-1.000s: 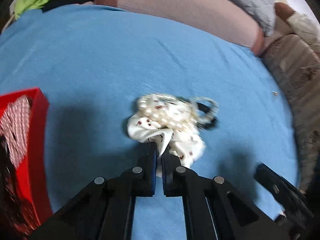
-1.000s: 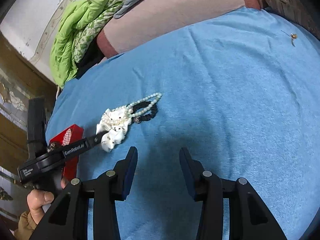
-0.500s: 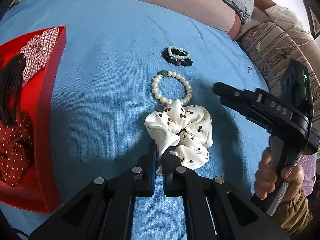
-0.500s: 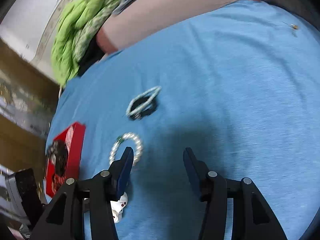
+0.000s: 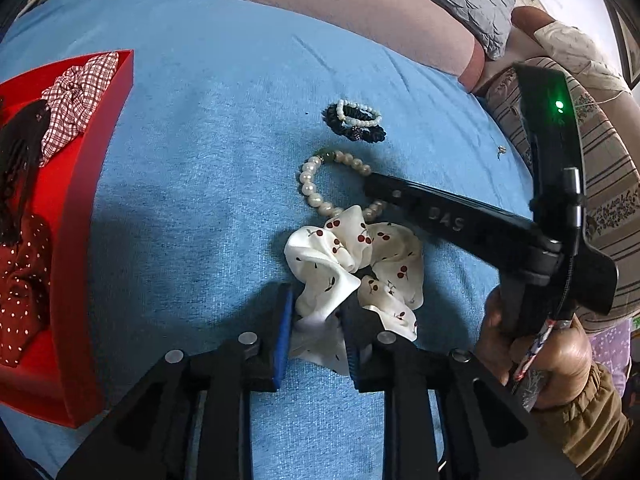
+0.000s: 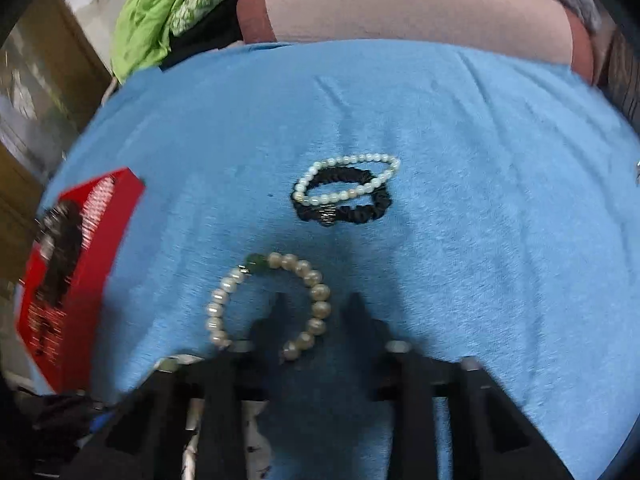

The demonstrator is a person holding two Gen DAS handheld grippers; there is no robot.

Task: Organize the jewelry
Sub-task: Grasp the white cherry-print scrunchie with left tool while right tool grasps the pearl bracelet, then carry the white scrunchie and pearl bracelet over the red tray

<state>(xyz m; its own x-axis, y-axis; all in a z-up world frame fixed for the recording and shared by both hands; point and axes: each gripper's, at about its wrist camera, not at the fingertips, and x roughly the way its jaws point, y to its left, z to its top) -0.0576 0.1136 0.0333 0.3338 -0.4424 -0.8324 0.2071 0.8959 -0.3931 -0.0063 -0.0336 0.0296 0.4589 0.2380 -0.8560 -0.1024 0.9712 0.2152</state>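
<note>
A white cherry-print scrunchie (image 5: 360, 264) lies on the blue cloth (image 5: 200, 168). My left gripper (image 5: 316, 304) is open, its jaws either side of the scrunchie's near fold. A large-bead pearl bracelet (image 5: 320, 192) lies just beyond it; it also shows in the right wrist view (image 6: 272, 304). My right gripper (image 6: 316, 312) is open, with its jaws over the bracelet's right side. In the left wrist view the right gripper (image 5: 376, 184) reaches in from the right. A small pearl bracelet (image 6: 348, 180) rests on a black scrunchie (image 6: 352, 212) farther back.
A red tray (image 5: 80, 240) at the left holds a checked scrunchie (image 5: 76, 96), a dark hair piece and a red dotted scrunchie (image 5: 20, 292). Pink and grey pillows (image 5: 360, 12) and green fabric (image 6: 168, 12) edge the far side. A tiny metal piece (image 5: 500, 152) lies at right.
My left gripper opened and let go of the cherry scrunchie. My right gripper moved forward and down onto the large pearl bracelet.
</note>
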